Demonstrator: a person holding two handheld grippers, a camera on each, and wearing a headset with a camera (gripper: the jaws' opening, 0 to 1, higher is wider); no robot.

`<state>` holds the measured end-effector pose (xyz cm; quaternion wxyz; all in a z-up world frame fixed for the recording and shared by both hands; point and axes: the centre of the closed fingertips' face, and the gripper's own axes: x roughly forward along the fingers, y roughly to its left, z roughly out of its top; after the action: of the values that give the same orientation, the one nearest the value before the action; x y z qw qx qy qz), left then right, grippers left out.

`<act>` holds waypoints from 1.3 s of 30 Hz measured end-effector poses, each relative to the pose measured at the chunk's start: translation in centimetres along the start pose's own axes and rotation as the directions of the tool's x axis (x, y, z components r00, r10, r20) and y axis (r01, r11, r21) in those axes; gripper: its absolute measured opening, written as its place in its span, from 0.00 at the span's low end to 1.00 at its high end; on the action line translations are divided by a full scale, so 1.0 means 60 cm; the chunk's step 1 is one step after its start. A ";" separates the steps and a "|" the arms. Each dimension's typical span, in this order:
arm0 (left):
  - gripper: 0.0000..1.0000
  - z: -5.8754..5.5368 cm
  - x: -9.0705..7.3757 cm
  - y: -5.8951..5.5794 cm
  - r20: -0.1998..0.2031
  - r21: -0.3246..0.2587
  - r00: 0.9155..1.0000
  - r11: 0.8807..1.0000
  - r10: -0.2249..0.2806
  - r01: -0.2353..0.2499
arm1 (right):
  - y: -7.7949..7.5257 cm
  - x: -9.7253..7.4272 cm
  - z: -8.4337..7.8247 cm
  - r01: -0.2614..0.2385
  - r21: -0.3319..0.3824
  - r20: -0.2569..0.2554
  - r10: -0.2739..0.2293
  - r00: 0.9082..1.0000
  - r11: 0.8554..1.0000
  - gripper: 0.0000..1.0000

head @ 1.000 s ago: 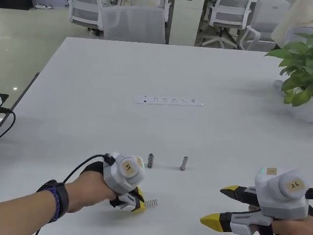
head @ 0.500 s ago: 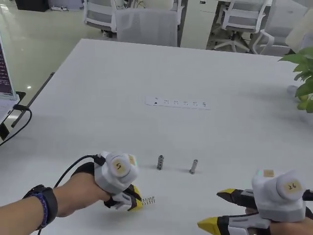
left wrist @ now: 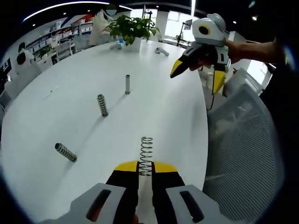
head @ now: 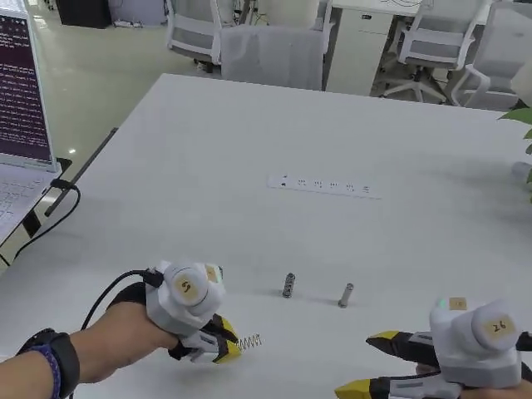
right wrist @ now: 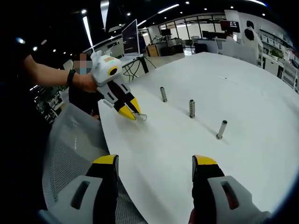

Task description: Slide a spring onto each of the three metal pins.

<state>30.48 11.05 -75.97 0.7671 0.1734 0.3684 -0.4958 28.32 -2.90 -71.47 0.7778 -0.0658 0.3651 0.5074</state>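
On white table (head: 208,150), spring (head: 249,341) in left claw (head: 229,347), power strip (head: 324,185), chairs (head: 274,54) beyond.

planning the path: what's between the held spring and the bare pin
Just bare table between the spring and the bare pin, seen in the head view.

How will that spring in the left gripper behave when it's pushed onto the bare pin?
The spring is thin open-coiled wire, so it is probably light and may bend sideways or compress. The left gripper pinches just one end, so the free end could wobble. The bare pin stands slim and upright, so a sideways nudge might tip it.
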 end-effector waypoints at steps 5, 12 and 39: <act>0.02 -0.003 -0.017 0.004 0.024 -0.019 0.999 1.000 0.025 -0.024 | 0.006 0.009 0.009 -0.025 -0.010 0.003 0.025 1.000 1.000 0.61; 0.02 -0.006 -0.036 0.000 0.048 -0.037 0.998 0.998 0.049 -0.048 | 0.019 0.025 0.025 -0.058 -0.026 0.005 0.058 0.998 0.998 0.60; 0.02 0.014 -0.093 -0.010 0.142 -0.072 0.980 0.989 0.138 -0.129 | 0.064 0.080 0.082 -0.195 -0.065 0.022 0.196 0.980 0.979 0.55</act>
<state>28.97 13.81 -71.23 0.8288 0.1366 0.3137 -0.4427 28.61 4.81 -69.89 0.7267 -0.0467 0.3429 0.5934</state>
